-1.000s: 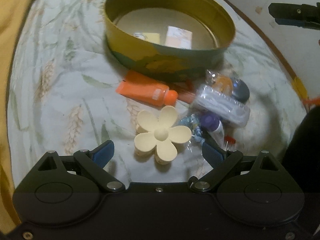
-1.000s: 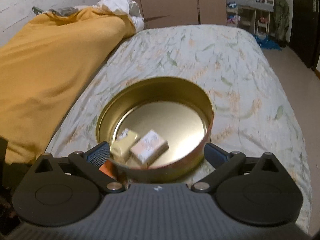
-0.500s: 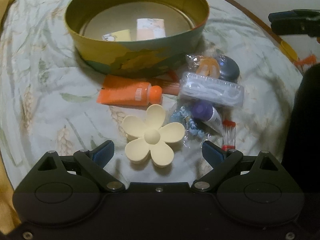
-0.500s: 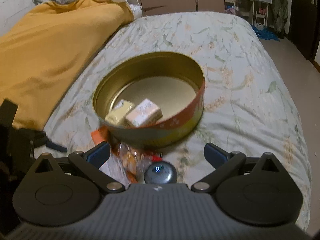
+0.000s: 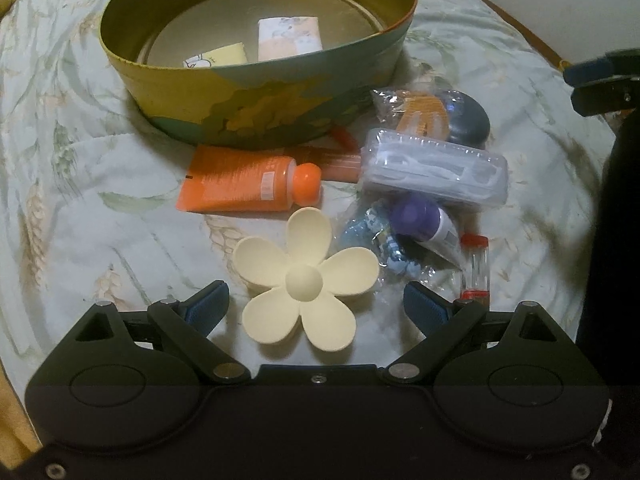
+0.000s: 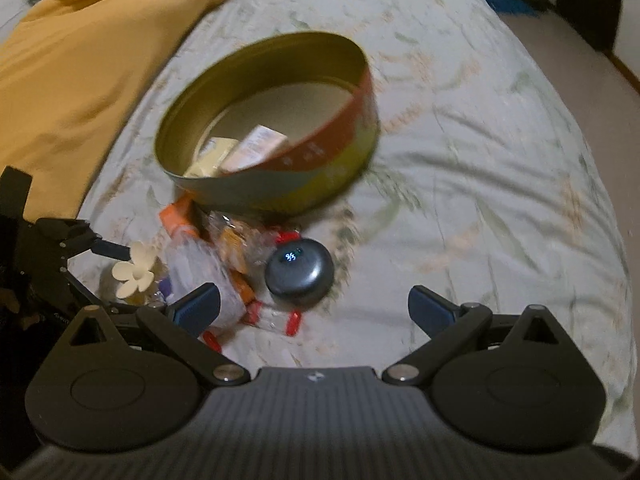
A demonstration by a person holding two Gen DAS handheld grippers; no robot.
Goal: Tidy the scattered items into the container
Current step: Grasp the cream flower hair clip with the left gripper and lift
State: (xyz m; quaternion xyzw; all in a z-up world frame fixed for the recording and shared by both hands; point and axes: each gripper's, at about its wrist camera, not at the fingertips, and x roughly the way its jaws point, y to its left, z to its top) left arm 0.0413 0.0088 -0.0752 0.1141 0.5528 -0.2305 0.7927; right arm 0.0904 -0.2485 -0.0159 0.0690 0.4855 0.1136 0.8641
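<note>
At lower centre, the cream flower-shaped plastic hair clip (image 5: 306, 280) lies between the wide-spread, empty left tongs (image 5: 316, 304). The right tongs (image 6: 314, 308), also agape and empty, hover just below what looks like a dark round gadget (image 6: 299, 271), blurred.

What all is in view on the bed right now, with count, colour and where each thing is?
round tin: one, gold inside, on the bedspread
small boxes: two, pale, in the tin
tube: one, orange, before the tin
flower hair clip: one, cream, between the left jaws, untouched
clear case: one, right of the tube
purple-capped bottle: one, below the case
round gadget: one, dark grey, lit digits
yellow blanket: one, bed's left
left hand-held gripper: open
right hand-held gripper: open, empty
</note>
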